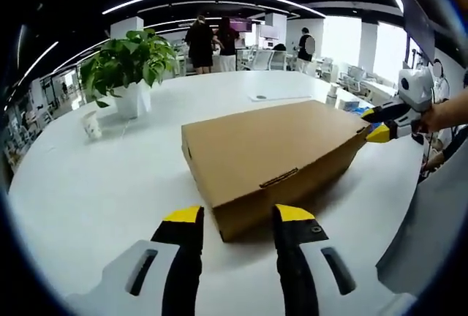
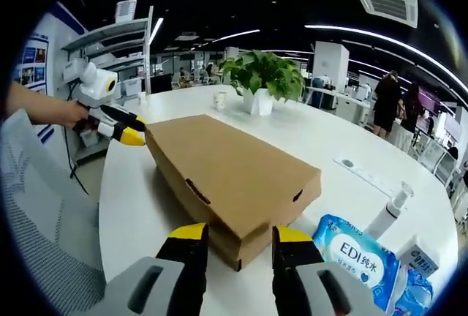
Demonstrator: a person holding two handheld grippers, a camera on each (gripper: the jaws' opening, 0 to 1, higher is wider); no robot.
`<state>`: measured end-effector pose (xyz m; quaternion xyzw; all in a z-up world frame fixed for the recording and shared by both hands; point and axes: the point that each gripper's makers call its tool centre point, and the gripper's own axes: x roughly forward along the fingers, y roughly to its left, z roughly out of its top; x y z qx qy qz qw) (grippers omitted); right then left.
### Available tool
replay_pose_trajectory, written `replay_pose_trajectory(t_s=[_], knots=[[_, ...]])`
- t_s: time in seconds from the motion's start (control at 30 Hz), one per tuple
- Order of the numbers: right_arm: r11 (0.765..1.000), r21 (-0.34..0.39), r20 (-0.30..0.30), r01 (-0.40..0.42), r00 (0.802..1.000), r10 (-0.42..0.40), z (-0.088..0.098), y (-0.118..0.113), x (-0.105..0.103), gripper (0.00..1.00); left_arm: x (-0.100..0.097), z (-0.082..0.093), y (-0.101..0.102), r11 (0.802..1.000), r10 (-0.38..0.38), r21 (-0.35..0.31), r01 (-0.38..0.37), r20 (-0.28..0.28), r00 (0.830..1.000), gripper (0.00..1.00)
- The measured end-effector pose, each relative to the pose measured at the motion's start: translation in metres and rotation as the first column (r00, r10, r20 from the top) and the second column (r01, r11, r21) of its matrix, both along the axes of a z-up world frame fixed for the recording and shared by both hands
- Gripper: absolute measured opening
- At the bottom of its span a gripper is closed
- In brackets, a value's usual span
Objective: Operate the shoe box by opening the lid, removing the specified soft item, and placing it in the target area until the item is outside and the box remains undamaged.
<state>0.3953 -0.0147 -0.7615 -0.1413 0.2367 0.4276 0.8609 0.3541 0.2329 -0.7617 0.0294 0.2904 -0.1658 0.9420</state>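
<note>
A: Where are we?

B: Lid not yet open. The left gripper (image 1: 238, 217), jaws apart, faces one corner of the shoe box (image 1: 274, 151) on the counter (image 1: 110, 177).

A: The other?

B: Right gripper (image 2: 240, 237), jaws apart, at the opposite corner, wipes pack (image 2: 358, 257) at four o'clock. Next, I'd judge: lift the lid gently.

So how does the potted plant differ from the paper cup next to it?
The potted plant is taller, with green leaves spreading above its white pot; the paper cup is short, plain and has nothing showing above its rim. The plant stands farther back than the cup. Both are upright on the white table.
</note>
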Motion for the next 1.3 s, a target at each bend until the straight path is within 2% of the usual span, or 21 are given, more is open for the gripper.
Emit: replay_pose_trajectory(t_s=[0.67, 1.3], knots=[[1.0, 0.001, -0.021, 0.023, 1.0, -0.023, -0.008, 0.002, 0.0, 0.32, 0.003, -0.007, -0.001, 1.0, -0.012, 0.0, 0.012, -0.018, 1.0, 0.35], [0.999, -0.007, -0.018, 0.037, 0.999, -0.037, -0.014, 0.005, 0.005, 0.32, 0.019, -0.011, 0.001, 1.0, -0.002, -0.011, 0.001, -0.026, 1.0, 0.37]])
